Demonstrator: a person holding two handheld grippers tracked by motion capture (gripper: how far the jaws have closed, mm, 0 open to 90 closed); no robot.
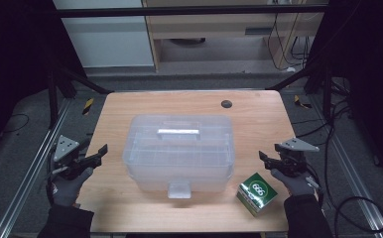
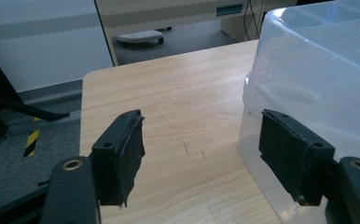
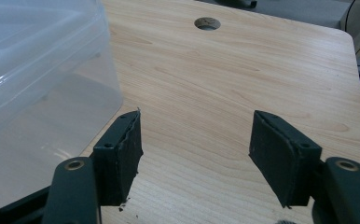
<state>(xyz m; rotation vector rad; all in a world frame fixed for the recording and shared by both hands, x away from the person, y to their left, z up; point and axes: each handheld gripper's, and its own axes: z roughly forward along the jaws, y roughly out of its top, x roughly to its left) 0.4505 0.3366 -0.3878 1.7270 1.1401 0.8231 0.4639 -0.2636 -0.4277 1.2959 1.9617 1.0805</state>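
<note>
Approach step, with clear storage box (image 1: 179,151) closed at centre of surface (image 1: 130,106) — left gripper (image 1: 101,150) and right gripper (image 1: 262,156) flanking it, jaws wide, empty — next: close in on box sides evenly.

a lab: wooden table (image 1: 130,208) inside a black metal frame (image 1: 179,11), loose cables (image 1: 284,29).

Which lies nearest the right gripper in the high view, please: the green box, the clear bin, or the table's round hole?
From the right gripper:
1. Green box, just below it at the table's near edge.
2. Clear bin, centre.
3. Round hole, at the far edge.
</note>
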